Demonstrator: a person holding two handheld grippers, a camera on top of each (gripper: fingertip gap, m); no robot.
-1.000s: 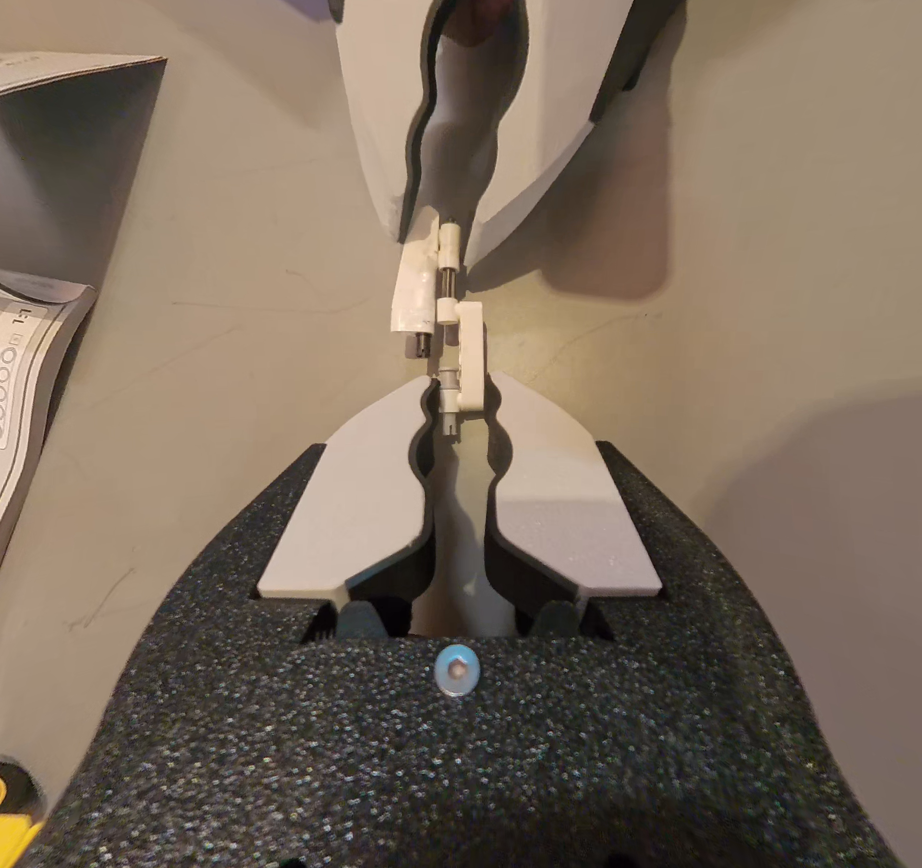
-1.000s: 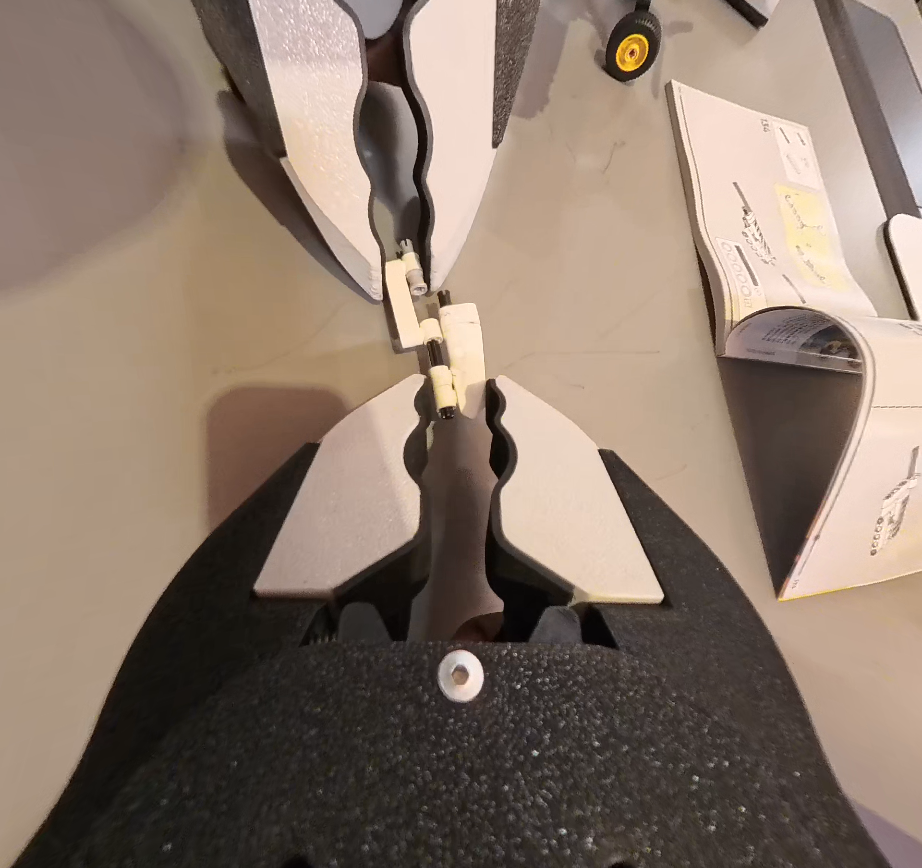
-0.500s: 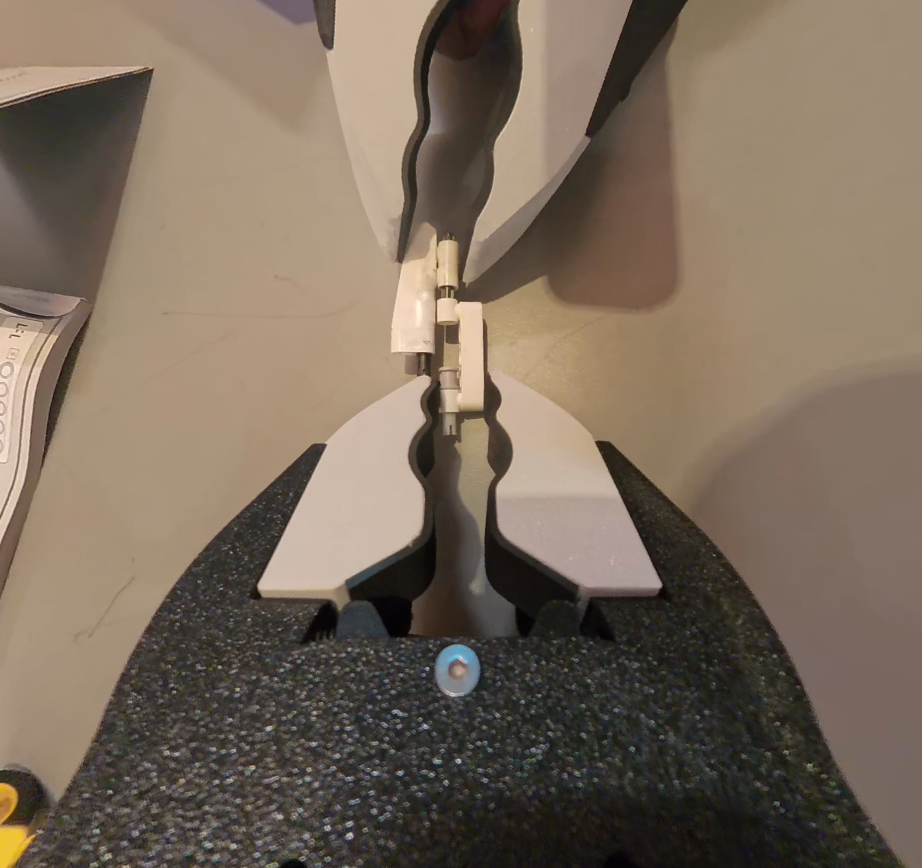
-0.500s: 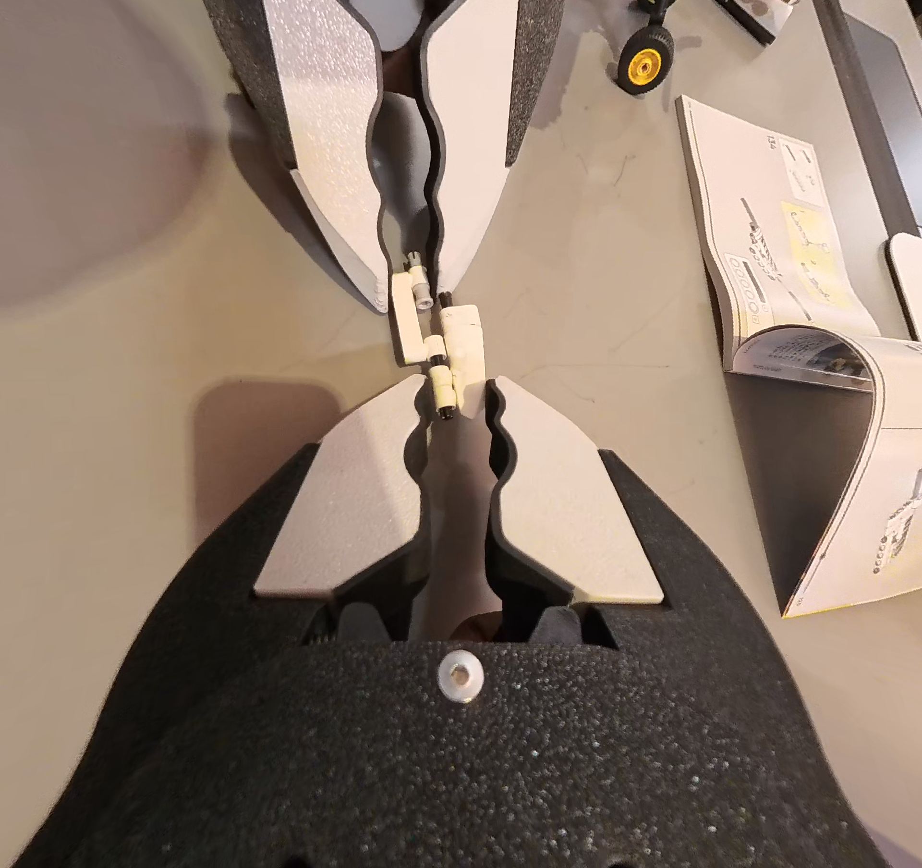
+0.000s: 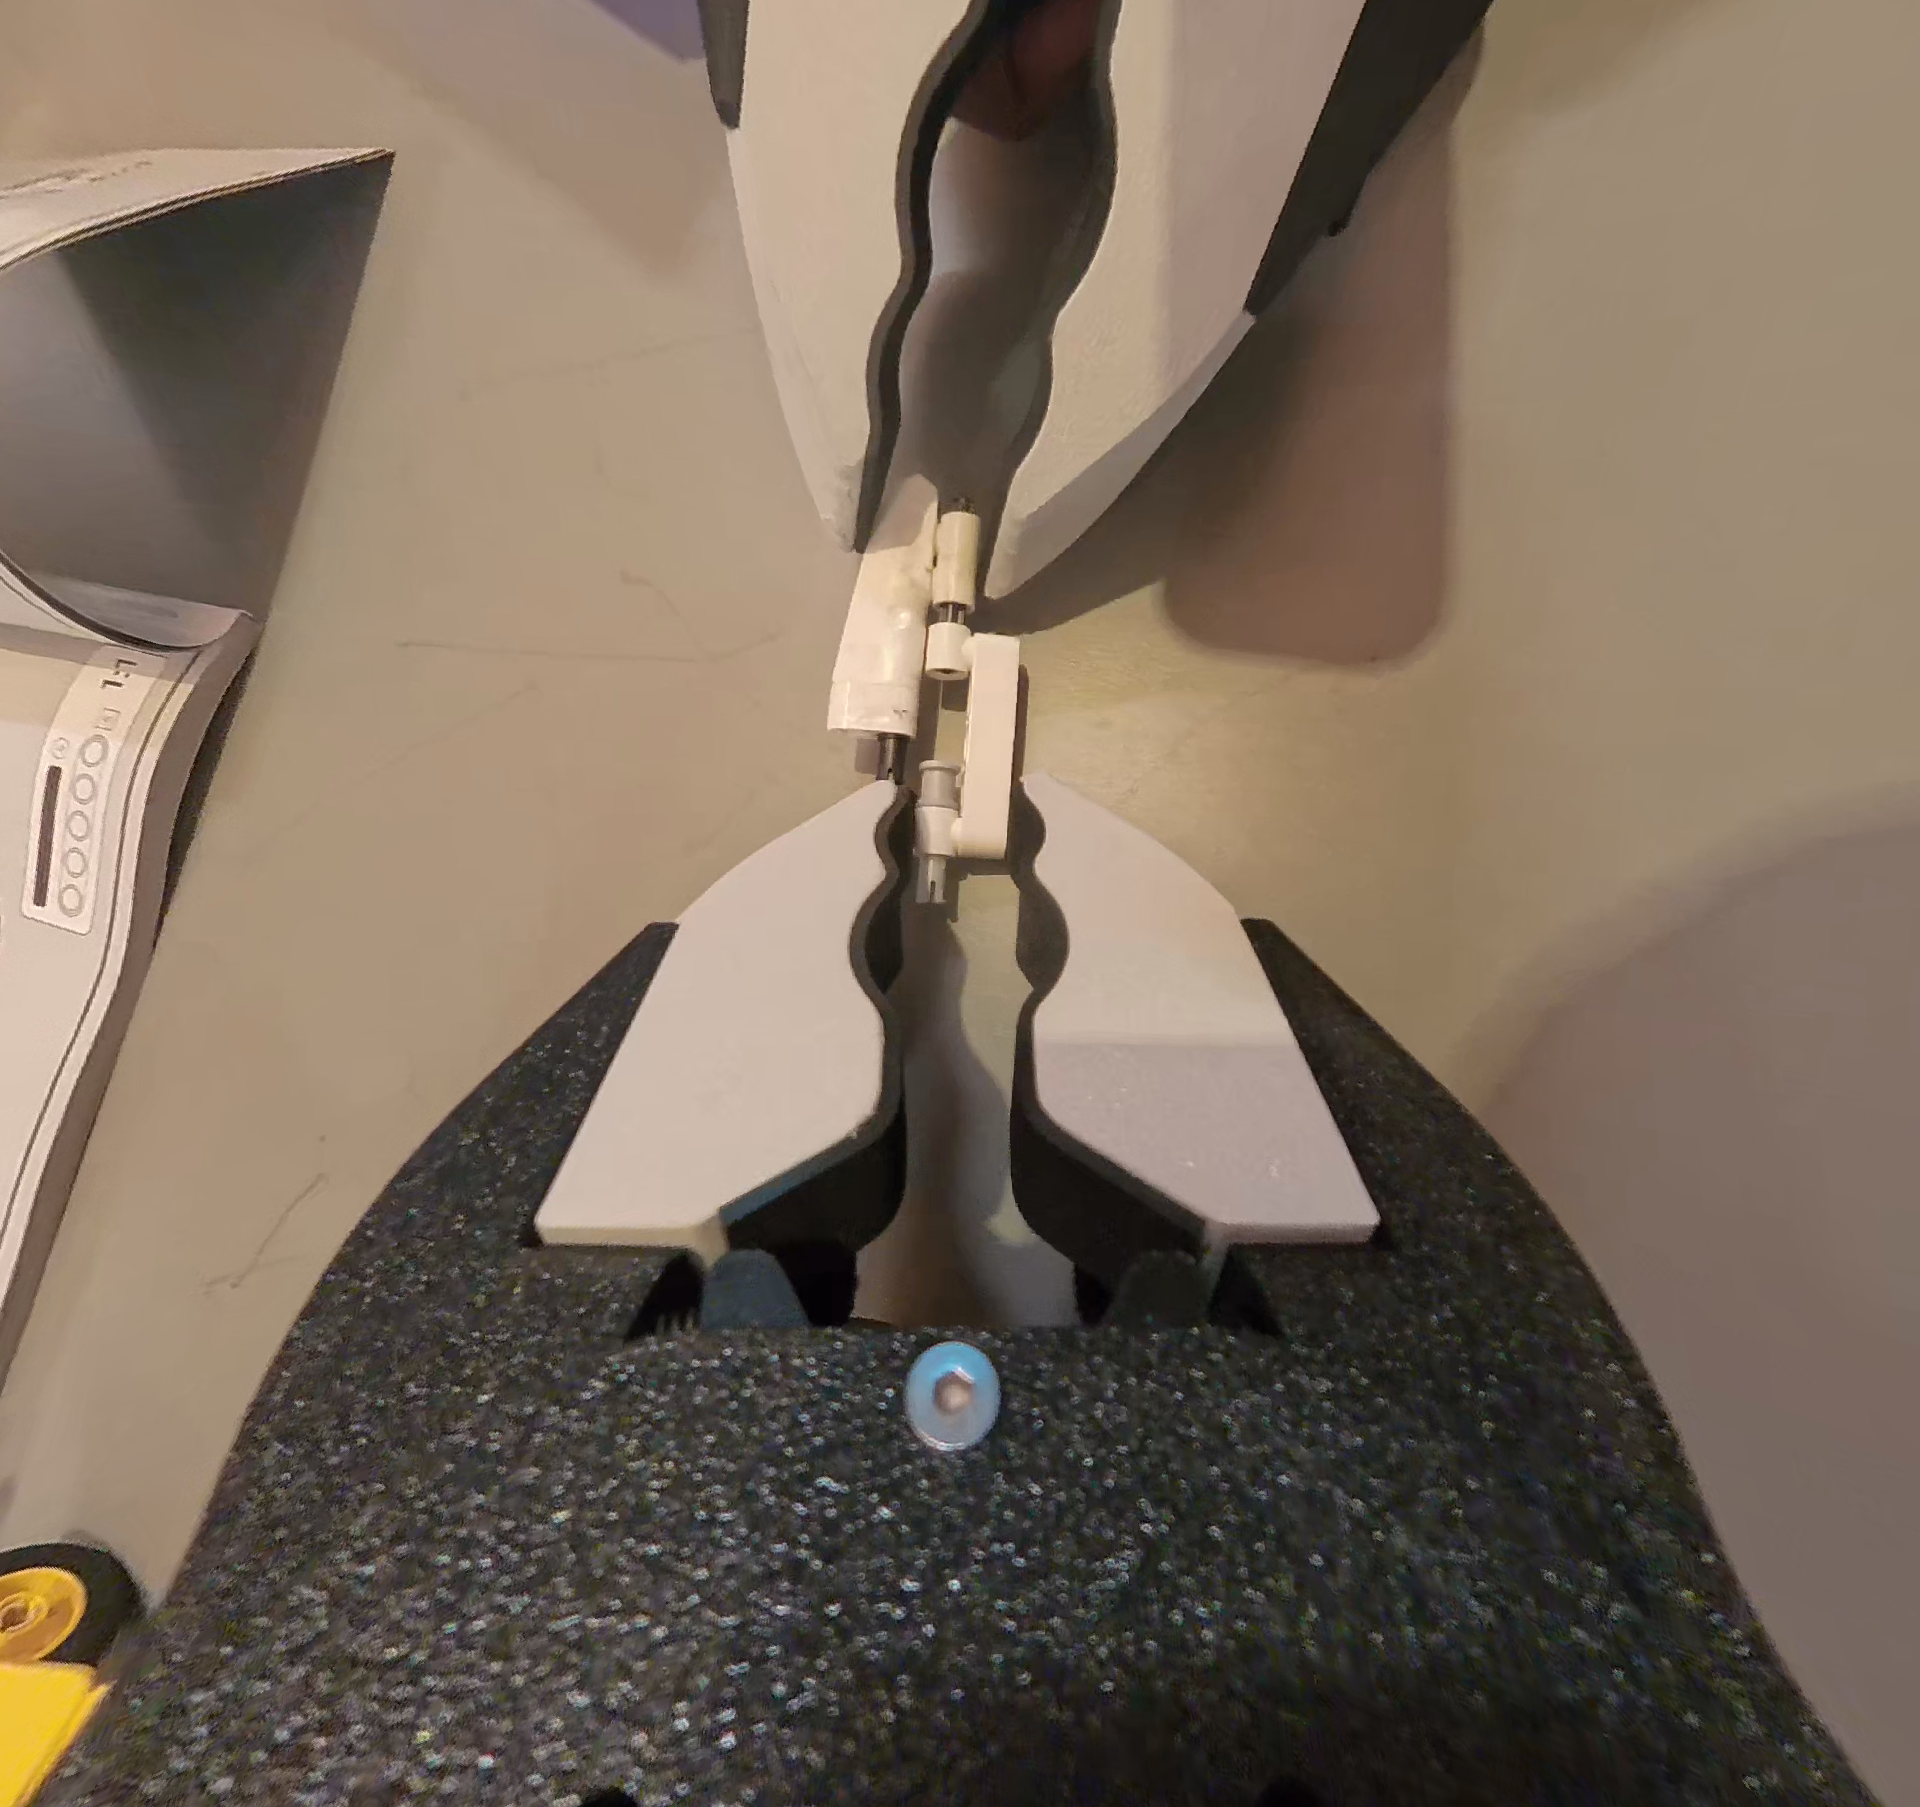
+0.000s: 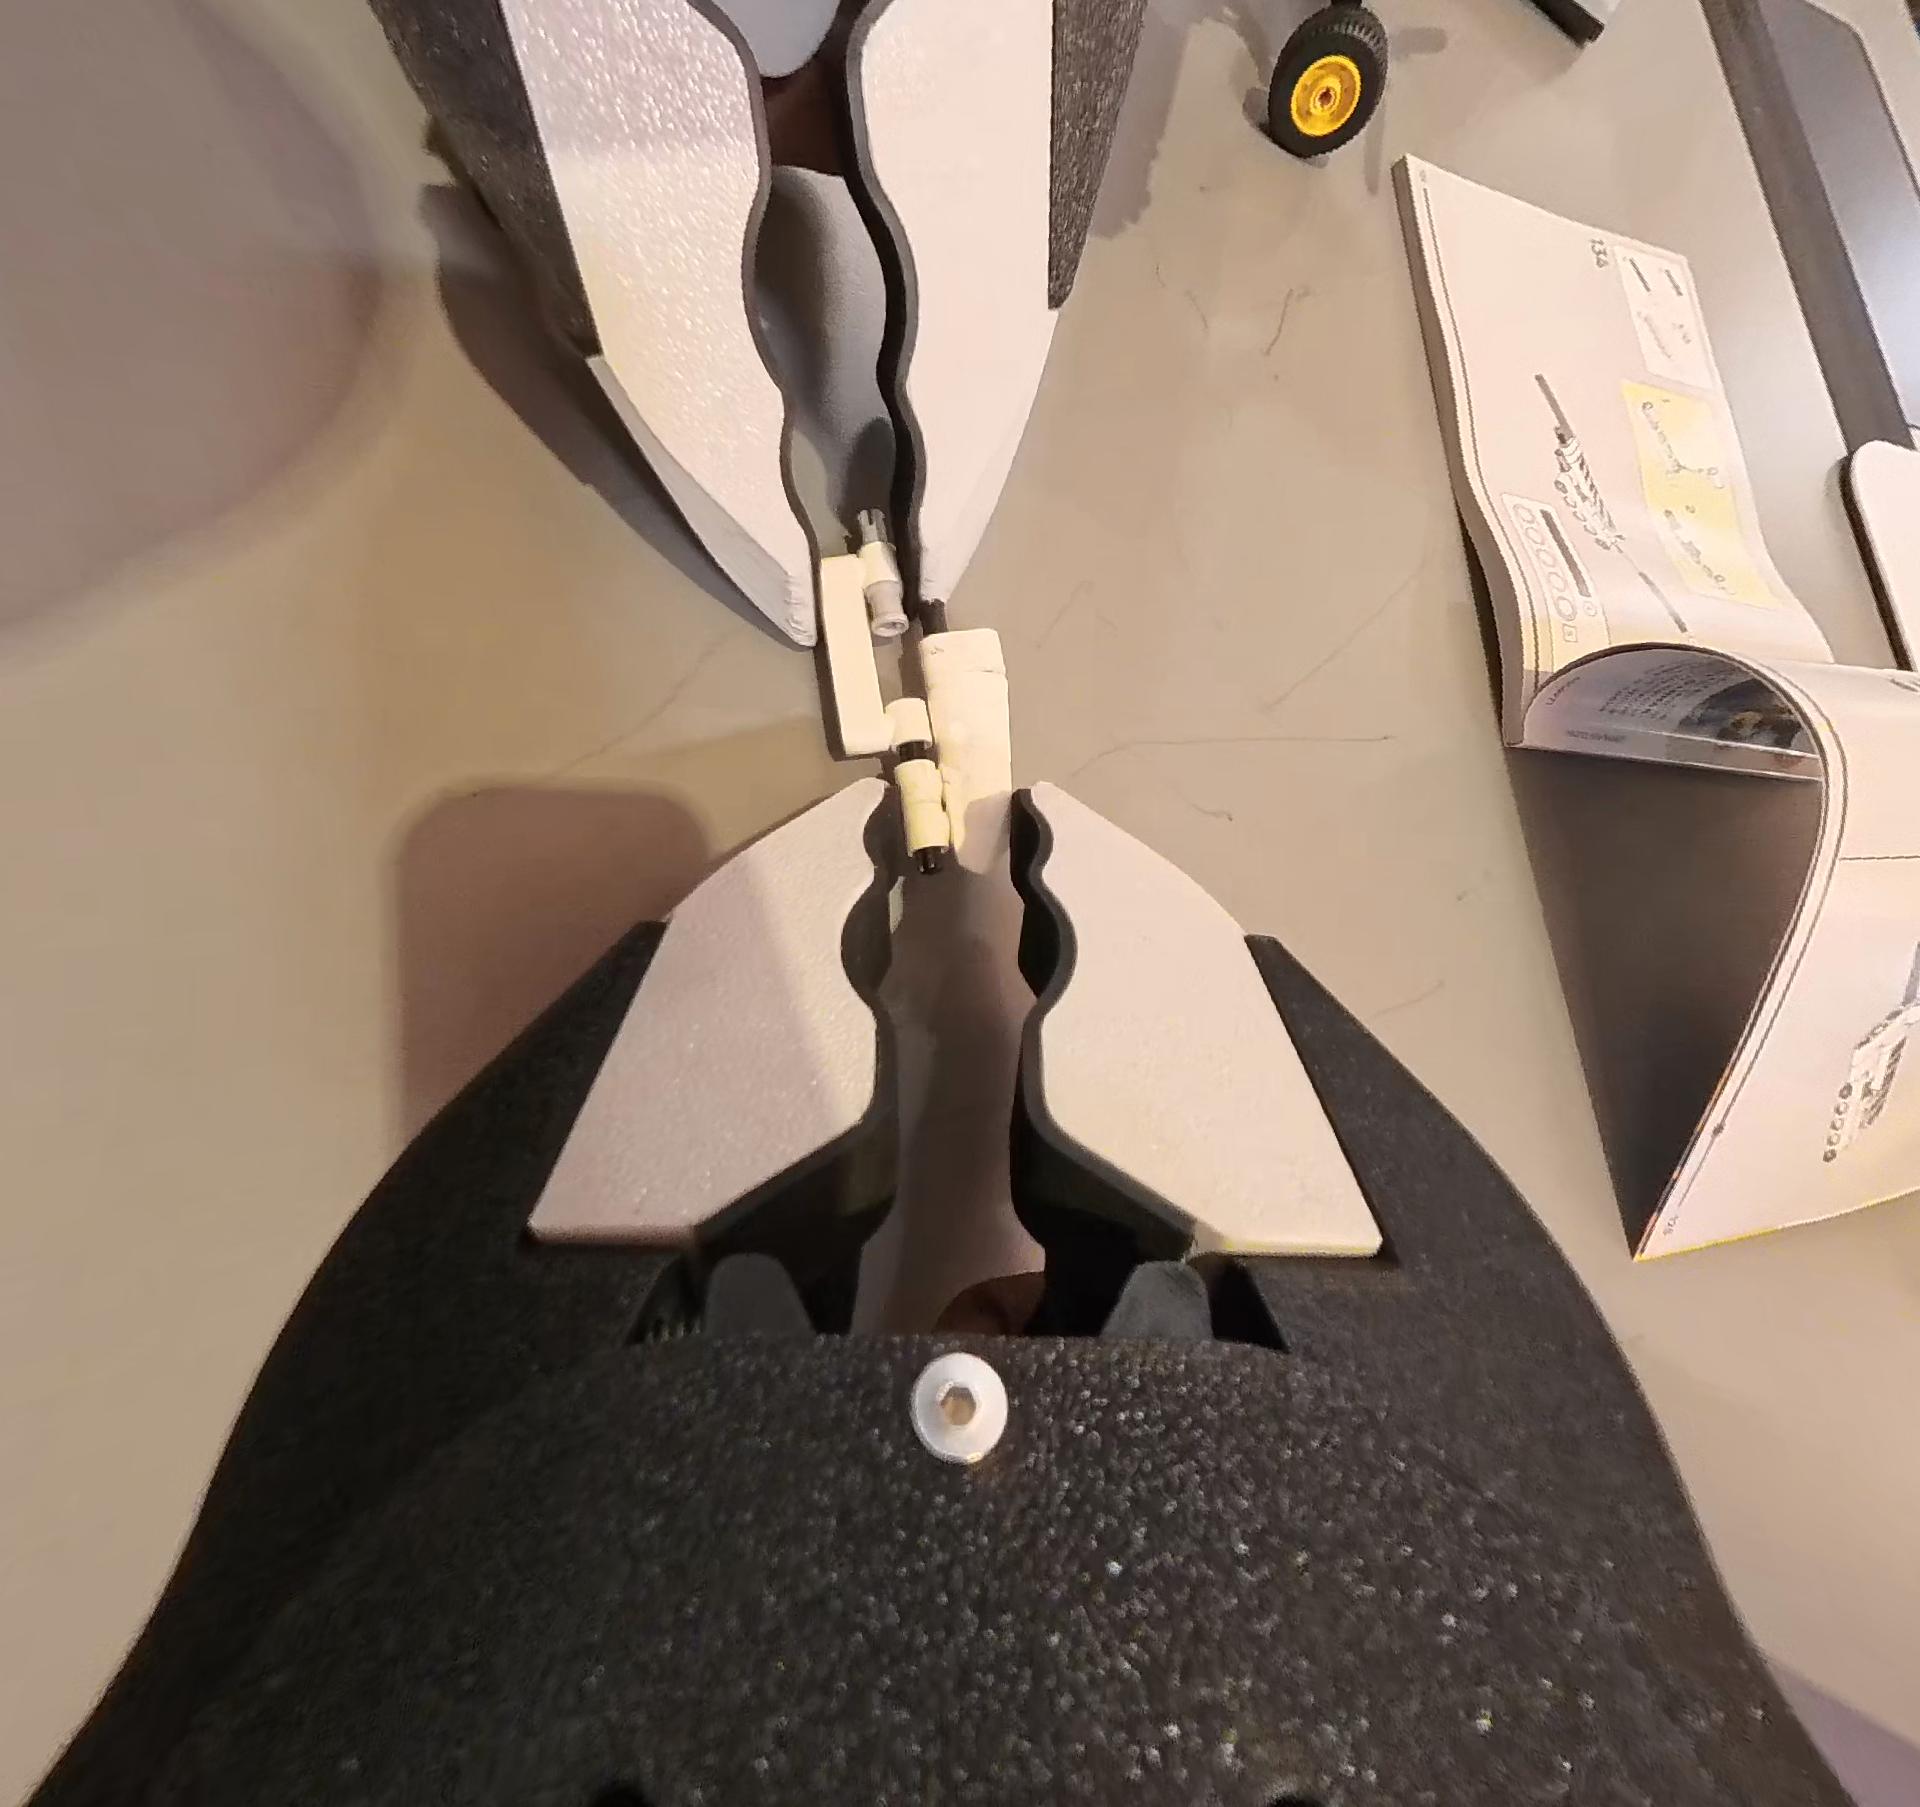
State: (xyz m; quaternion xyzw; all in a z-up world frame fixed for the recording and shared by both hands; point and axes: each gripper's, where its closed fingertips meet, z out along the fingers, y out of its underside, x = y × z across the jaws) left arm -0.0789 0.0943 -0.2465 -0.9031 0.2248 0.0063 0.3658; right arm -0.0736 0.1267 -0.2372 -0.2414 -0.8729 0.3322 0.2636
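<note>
While both tongs face each other at mid-frame, my left tongs [image 5: 961, 812] grip the white beam [image 5: 987, 739] with its grey pin, and my right tongs [image 6: 951, 812] clamp the white connector piece [image 6: 971, 718] on a black axle. The two parts touch above the tabletop [image 6: 312, 718]. A booklet [image 6: 1662, 614] and a yellow-hubbed wheel [image 6: 1325, 90] sit upper right.
</note>
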